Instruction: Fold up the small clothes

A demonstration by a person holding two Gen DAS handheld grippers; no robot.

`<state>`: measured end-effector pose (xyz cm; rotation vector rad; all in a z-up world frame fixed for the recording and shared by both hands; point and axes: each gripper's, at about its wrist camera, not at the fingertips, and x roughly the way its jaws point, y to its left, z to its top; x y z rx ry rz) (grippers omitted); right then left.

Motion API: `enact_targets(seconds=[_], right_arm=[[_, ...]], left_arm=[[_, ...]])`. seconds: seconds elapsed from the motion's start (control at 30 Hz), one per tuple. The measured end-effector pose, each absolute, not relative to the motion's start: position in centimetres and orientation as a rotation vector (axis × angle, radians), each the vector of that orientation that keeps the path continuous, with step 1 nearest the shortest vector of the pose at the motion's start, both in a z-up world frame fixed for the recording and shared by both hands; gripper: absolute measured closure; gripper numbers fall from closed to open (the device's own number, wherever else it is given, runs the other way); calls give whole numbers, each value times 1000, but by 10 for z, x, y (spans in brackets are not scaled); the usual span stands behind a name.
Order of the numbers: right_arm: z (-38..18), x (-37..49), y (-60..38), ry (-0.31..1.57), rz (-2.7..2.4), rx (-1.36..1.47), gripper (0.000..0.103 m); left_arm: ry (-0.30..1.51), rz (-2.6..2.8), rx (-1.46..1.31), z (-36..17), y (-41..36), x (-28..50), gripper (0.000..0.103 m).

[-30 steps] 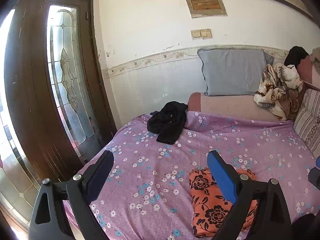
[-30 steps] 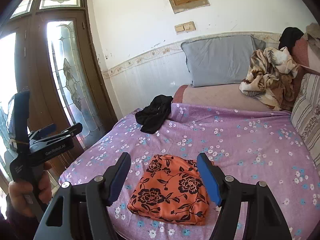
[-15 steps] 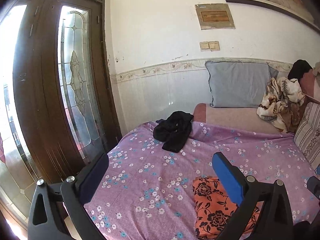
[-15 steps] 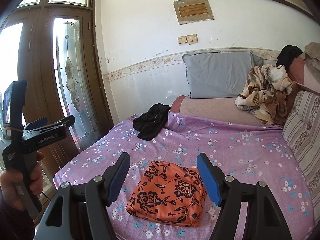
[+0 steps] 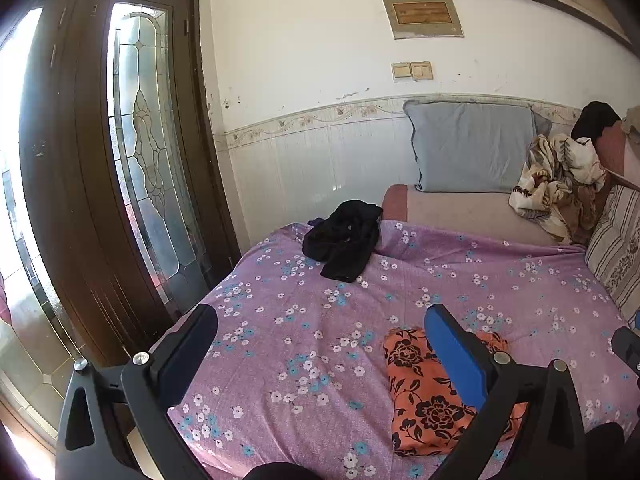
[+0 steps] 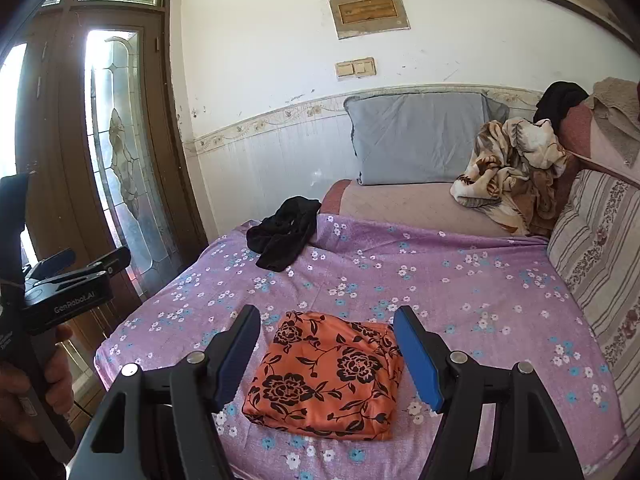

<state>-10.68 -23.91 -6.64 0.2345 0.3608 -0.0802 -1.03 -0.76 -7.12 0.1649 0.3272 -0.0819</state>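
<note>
A folded orange cloth with black flowers [image 6: 326, 376] lies near the front edge of the purple flowered bed sheet [image 6: 440, 280]. My right gripper [image 6: 326, 356] hovers over it, open, its jaws wider than the cloth and not touching it. In the left wrist view the same orange cloth [image 5: 420, 396] lies low right, partly behind the blue finger. My left gripper [image 5: 320, 344] is wide open above bare sheet with nothing between its fingers. A crumpled black garment [image 5: 344, 240] lies at the far left of the bed, also in the right wrist view as the black garment [image 6: 282, 232].
A wooden door with patterned glass [image 5: 132, 184] stands left of the bed. A grey pillow [image 6: 420, 140], a crumpled brown and cream blanket [image 6: 512, 172] and a striped cushion [image 6: 600, 256] line the back and right. A hand [image 6: 28, 392] holds the left gripper's handle.
Both grippers have drawn back slightly from the bed, so the cloths look smaller and farther. The left gripper's jaws widened a little. The orange cloth has stayed in place.
</note>
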Motion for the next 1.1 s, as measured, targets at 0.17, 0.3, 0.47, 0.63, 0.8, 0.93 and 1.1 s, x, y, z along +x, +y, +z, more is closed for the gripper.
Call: enact_targets(seconds=[0.17,0.3,0.47,0.63,0.8,0.93,1.1], right_arm=[[-65,-109,-238,364,-102,230,31],[-64,-111,-238,362,-114,230,31],[-67,-108,-238,375,-130,226,31],[-70,-105,-241,389,-144,247,31],[-74,-101,-246,408,-153,274,31],[-77,-98,-246,421,-154,280,31],[-82,-93,-241,445,-145,280,31]], left_arm=[[344,-89,164,-74,-7,-12,0],[344,-85,175,-76,-8,-12,0],[358,-89,179,-80,-9,-10,0],[372,-89,181,-84,-9,-8,0],[386,-96,183,-89,-10,-6,0],[407,-109,187,-94,-11,-4,0],[421,-108,183,-97,-8,-2,0]])
